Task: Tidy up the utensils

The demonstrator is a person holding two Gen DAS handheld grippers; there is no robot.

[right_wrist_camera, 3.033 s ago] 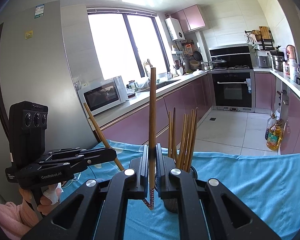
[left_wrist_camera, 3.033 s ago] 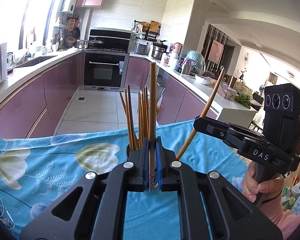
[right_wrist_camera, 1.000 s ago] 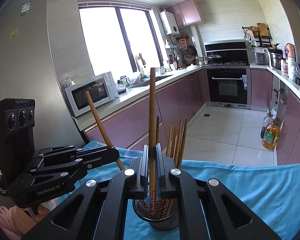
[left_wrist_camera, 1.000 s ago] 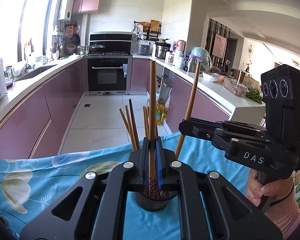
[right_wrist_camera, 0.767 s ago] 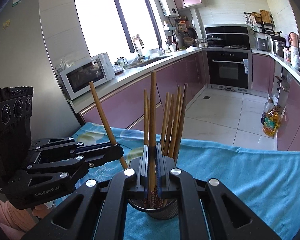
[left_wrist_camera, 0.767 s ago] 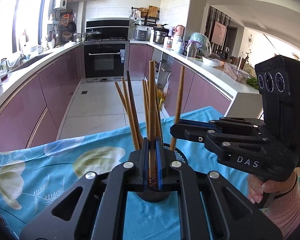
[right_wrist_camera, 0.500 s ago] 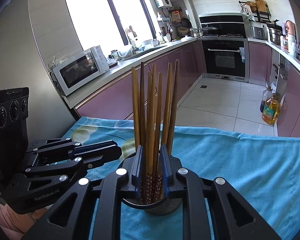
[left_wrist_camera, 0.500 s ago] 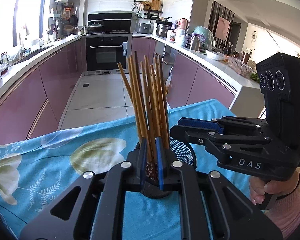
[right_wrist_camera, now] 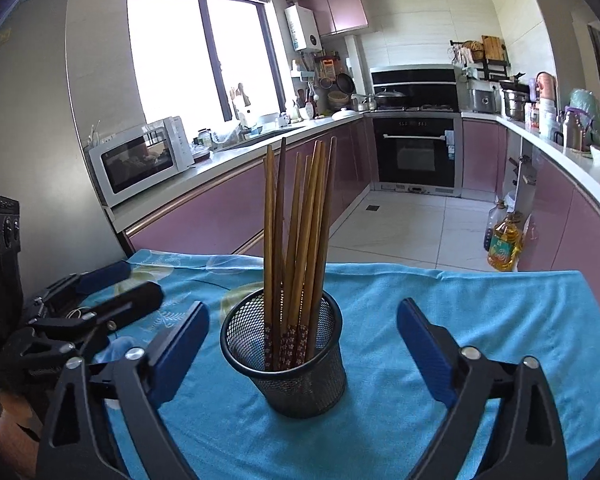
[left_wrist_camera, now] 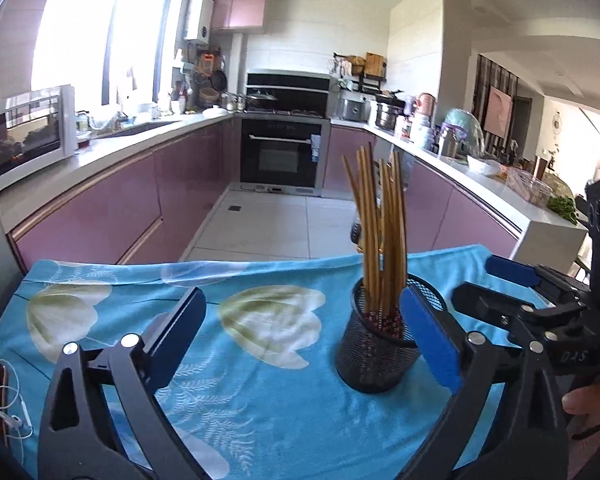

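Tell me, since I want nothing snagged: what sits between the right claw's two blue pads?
In the right wrist view, only the mesh cup of chopsticks on blue cloth.

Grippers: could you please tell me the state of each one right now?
Left gripper: jaws opening wide, holding nothing.
Right gripper: jaws opening wide, holding nothing.

White letters "DAS" stand on the black body of my right gripper (left_wrist_camera: 496, 286), seen from my left. Lettering on my left gripper (right_wrist_camera: 112, 292) and the oil bottle (right_wrist_camera: 503, 246) label blurs beyond reading.
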